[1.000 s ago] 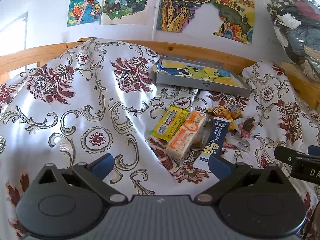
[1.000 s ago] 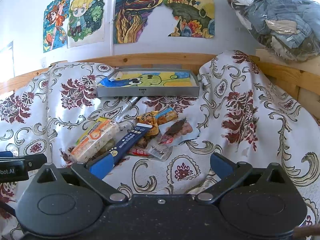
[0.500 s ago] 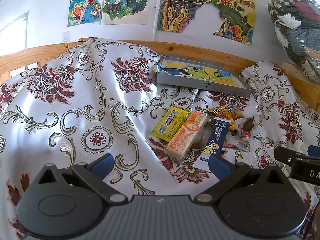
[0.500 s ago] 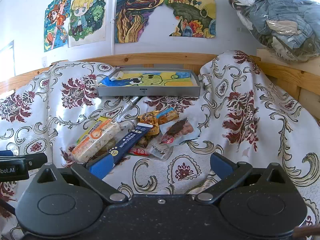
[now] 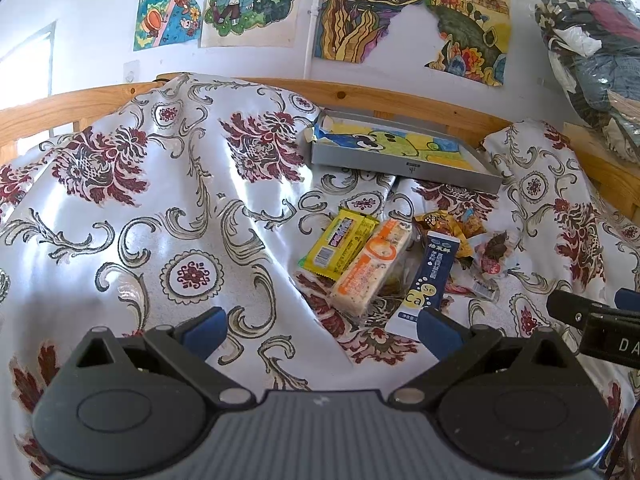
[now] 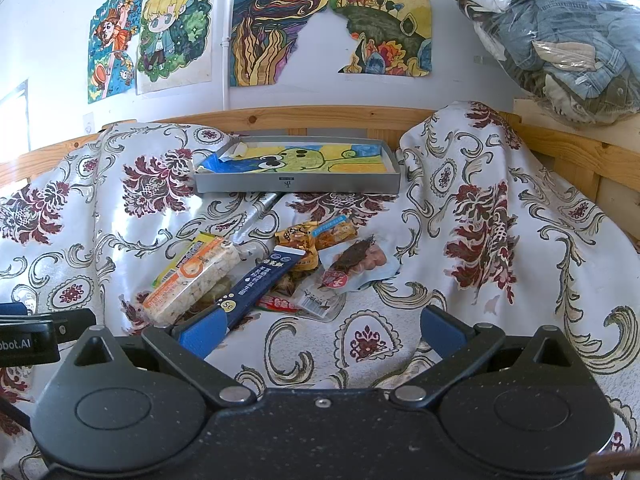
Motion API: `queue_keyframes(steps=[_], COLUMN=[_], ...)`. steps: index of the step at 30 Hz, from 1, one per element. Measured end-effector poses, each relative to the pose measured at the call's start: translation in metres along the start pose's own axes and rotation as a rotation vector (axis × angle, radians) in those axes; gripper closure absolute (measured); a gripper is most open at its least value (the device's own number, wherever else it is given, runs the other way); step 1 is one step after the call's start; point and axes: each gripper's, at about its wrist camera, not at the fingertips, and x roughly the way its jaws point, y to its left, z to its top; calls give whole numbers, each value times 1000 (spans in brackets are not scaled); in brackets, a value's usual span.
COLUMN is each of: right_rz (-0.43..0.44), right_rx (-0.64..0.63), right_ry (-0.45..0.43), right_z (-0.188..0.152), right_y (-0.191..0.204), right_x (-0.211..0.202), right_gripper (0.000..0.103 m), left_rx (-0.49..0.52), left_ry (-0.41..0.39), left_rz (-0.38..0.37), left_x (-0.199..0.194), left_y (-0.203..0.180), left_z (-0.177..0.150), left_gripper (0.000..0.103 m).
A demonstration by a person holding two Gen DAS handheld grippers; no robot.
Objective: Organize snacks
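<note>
Both the left gripper and the right gripper are held spread and empty above the patterned cloth, the snack pile lying just ahead of them, with the grey tray beyond.

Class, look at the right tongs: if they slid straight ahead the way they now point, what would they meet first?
Probably the patterned cloth first, bare between the open right tongs. Beyond it lies the clear packet with a barcode at the edge of the snack pile, then the grey tray. Depth is hard to judge.
</note>
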Motion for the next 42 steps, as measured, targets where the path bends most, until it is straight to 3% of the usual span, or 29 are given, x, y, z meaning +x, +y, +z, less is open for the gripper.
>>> queue_keyframes(steps=[19, 32, 42], right_rz=[5, 33, 123], right_rx=[29, -13, -55], right_ry=[34, -19, 21], right_z=[7, 42, 45], right_y=[0, -12, -5], right_x=[9, 34, 63], right_gripper=[1, 1, 1], left_rx=[35, 106, 156], left_ry=[7, -2, 36], left_rz=[4, 37, 17], left_x=[14, 34, 62], left_y=[-3, -14, -26], left_z=[7, 36, 58], left_gripper=[1, 0, 1])
